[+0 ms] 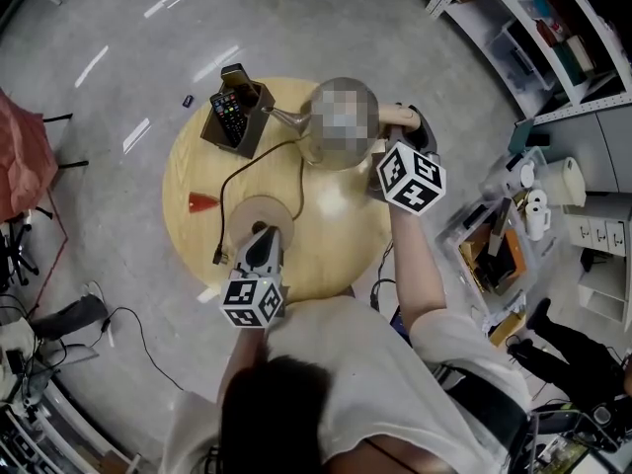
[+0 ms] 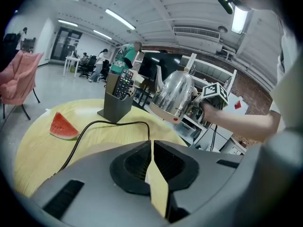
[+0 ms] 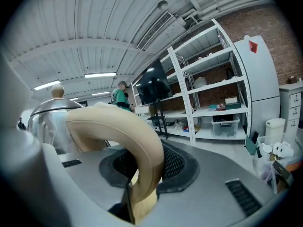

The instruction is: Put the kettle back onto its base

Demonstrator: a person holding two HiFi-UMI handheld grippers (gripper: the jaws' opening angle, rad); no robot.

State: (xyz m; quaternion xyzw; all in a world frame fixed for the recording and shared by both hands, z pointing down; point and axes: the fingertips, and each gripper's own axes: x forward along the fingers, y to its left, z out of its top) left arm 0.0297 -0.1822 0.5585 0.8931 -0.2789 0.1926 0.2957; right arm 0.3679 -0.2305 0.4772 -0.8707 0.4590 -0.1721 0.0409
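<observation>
From the head view, your right tongs (image 1: 403, 136) are clamped on the pale handle (image 1: 393, 117) of the steel kettle (image 1: 336, 159), which sits just to their left. Your left tongs (image 1: 262, 237) point at the round base (image 1: 259, 213) just ahead of them on the table (image 1: 336, 245). Its cord (image 1: 237, 171) runs on past it. In the left gripper view, your left tongs (image 2: 151, 143) are closed together with nothing between them. The kettle (image 2: 175, 96) hangs tilted and clear of the table (image 2: 38, 145), ahead and to their right. A remote holder (image 2: 116, 105) stands ahead to their left, and a watermelon slice (image 2: 63, 126) lies further left. In the right gripper view, your right tongs (image 3: 137, 174) grip the curved handle (image 3: 123, 131), with the kettle body (image 3: 47, 122) to their left.
</observation>
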